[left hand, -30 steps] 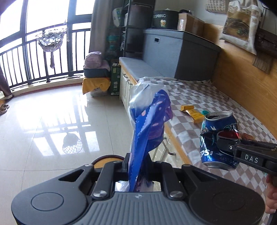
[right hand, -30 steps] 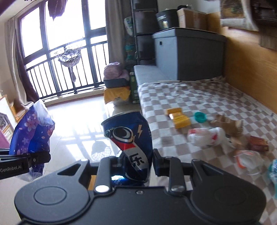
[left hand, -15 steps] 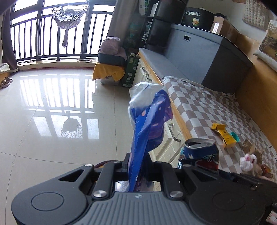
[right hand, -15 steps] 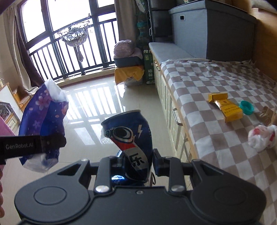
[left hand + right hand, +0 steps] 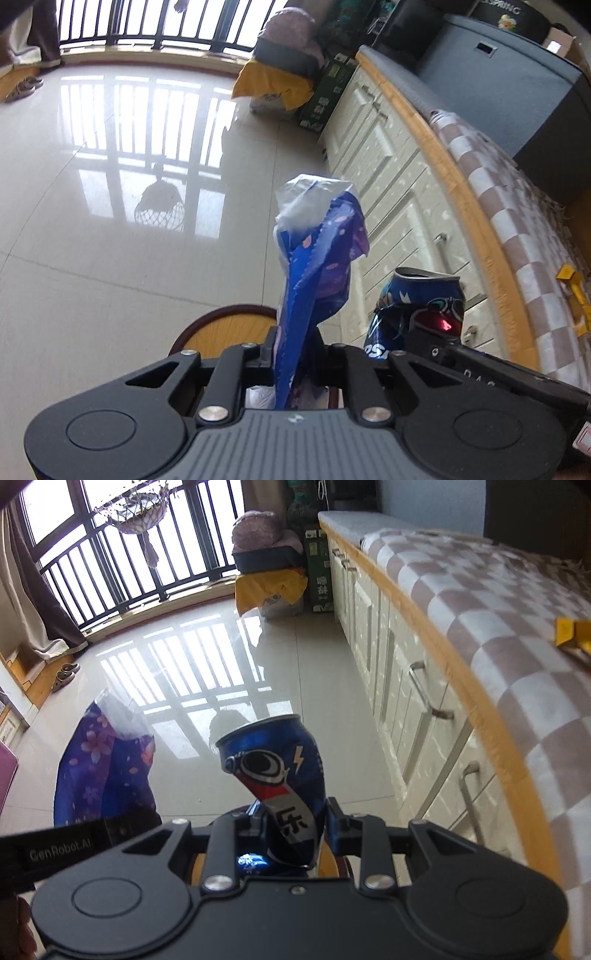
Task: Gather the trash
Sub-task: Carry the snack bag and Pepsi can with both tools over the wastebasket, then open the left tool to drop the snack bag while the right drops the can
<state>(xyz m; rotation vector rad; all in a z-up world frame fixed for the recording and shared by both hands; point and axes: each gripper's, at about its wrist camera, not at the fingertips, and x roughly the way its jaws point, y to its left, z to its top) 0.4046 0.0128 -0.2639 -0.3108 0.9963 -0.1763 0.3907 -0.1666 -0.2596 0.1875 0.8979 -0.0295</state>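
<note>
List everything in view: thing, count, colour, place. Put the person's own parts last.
wrapper: one, blue and purple with flowers, pinched in the left gripper.
can: one, blue, dented, clamped in the right gripper.
round bin: one, wooden with dark rim, on the floor below both grippers.
checked cloth: one, brown and white, on the bench top.
yellow box: one, on the cloth.
cabinets: one row, cream, under the bench.
green carton: one, by the cabinets' far end.
shoes: a pair, brown, near the curtain.
left gripper: black, shut.
right gripper: black, shut.
</note>
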